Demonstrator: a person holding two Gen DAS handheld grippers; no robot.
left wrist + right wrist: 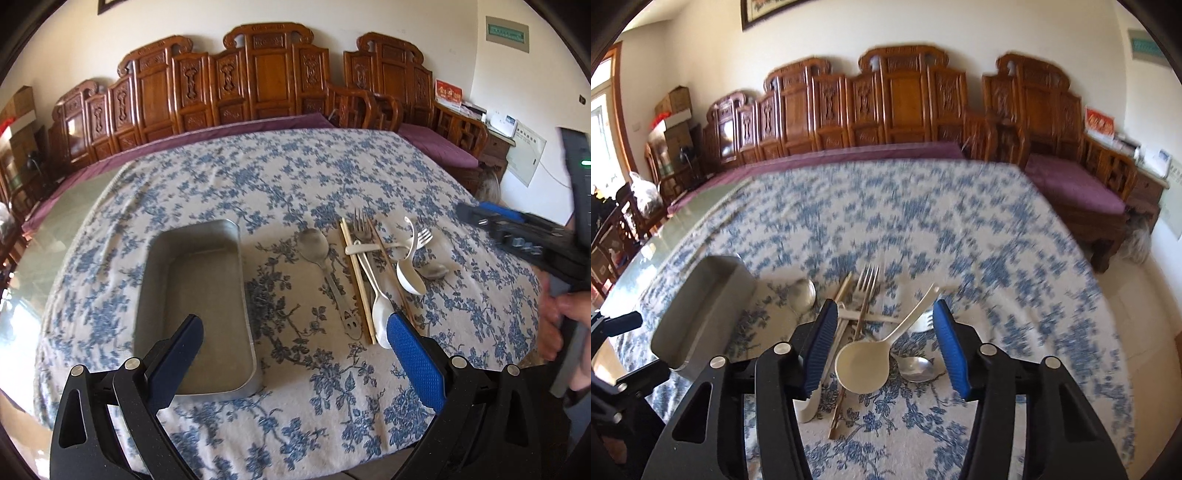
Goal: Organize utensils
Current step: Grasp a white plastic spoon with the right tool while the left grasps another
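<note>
A pile of utensils lies on the blue floral tablecloth: a metal spoon, wooden chopsticks, a metal fork, a white plastic ladle spoon and another white spoon. An empty metal tray sits left of them. My left gripper is open, hovering between tray and pile. My right gripper is open above the pile, with the white ladle spoon between its fingers, untouched. The tray shows at its left.
Carved wooden chairs with purple cushions line the wall behind the table. A side cabinet with papers stands at the right. The table's bare green edge shows at the left. The right gripper's body appears in the left wrist view.
</note>
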